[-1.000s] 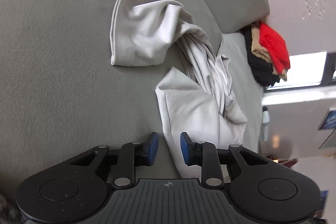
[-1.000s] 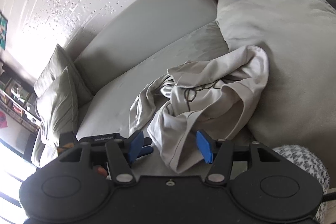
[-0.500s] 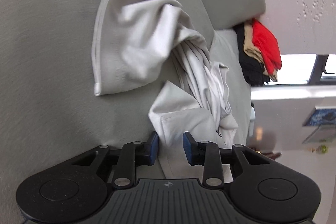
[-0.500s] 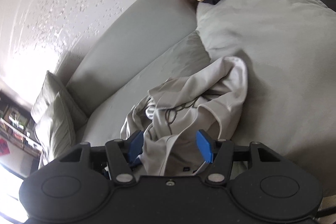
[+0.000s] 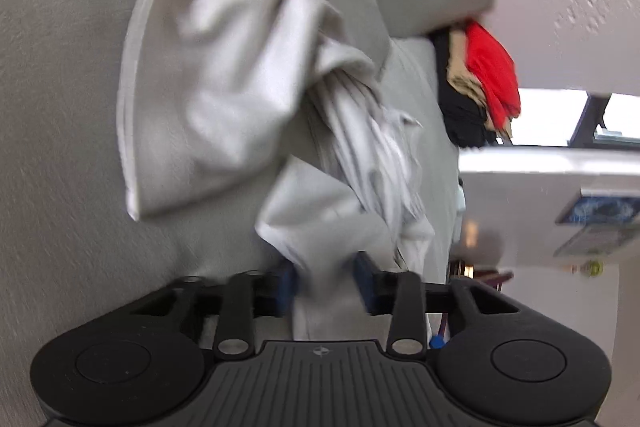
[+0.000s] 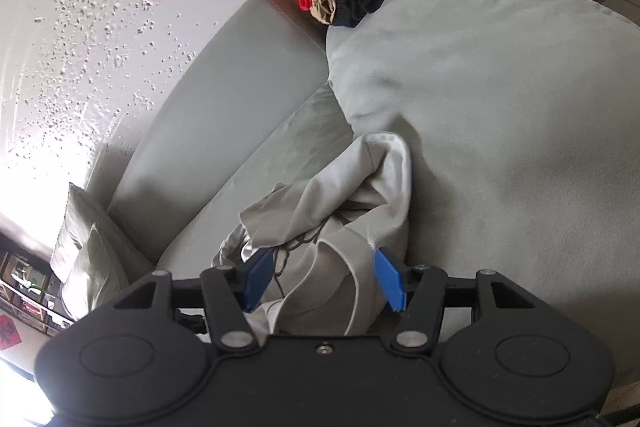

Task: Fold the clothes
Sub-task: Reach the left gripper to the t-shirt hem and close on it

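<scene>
Pale grey garment (image 5: 224, 87) lies crumpled on the sofa (image 5: 60, 147), its bulk running ahead of both my tools. My left fingers (image 5: 362, 279) are closing around a hem fold; my right fingers (image 6: 390, 277) stand half open, cloth between them, ungripped.

Your left gripper (image 5: 326, 277) points gently downward, its blue pads closing with a fold of pale cloth between them; blur hides whether they press it yet. Your right gripper (image 6: 322, 277) tilts down more steeply, jaws spread wide apart and straddling cloth without pinching it.
</scene>
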`<control>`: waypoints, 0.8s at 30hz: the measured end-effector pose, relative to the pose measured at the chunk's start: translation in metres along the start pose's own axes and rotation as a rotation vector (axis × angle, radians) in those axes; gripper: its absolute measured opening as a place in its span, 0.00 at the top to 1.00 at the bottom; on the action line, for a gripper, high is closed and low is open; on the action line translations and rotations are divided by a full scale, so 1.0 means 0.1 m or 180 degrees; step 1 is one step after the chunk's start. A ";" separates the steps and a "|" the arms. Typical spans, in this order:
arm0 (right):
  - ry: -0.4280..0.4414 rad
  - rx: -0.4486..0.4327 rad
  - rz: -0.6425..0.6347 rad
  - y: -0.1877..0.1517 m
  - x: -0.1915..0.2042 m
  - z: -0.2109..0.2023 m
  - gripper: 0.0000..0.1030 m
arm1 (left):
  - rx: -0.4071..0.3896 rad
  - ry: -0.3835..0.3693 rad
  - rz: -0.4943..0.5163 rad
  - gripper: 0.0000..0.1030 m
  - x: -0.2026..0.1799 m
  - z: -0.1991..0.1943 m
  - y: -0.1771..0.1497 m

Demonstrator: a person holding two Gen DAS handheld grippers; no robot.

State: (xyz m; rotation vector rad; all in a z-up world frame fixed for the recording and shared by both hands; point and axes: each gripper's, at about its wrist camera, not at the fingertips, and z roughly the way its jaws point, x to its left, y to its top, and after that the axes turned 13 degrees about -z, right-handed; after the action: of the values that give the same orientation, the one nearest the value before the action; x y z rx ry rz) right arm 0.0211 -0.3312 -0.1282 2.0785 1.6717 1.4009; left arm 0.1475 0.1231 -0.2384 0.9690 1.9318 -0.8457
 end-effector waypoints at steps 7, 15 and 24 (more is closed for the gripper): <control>-0.0051 -0.0092 0.0092 0.01 -0.15 -0.06 0.46 | -0.0170 -0.0088 0.0097 0.79 -0.08 -0.27 -0.23; -0.0144 -0.0084 0.0174 0.08 -0.27 0.02 0.39 | -0.0180 0.0033 0.0104 0.58 -0.11 -0.17 -0.08; -0.0643 0.0085 -0.0174 0.48 -0.33 0.53 0.52 | -0.0230 0.0166 0.0144 0.92 -0.08 -0.06 -0.03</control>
State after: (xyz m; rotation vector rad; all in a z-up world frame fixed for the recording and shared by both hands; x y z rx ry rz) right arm 0.0940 -0.3542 -0.1473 2.0919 1.6596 1.1167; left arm 0.1463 0.1236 -0.2281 0.9967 1.9634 -0.7266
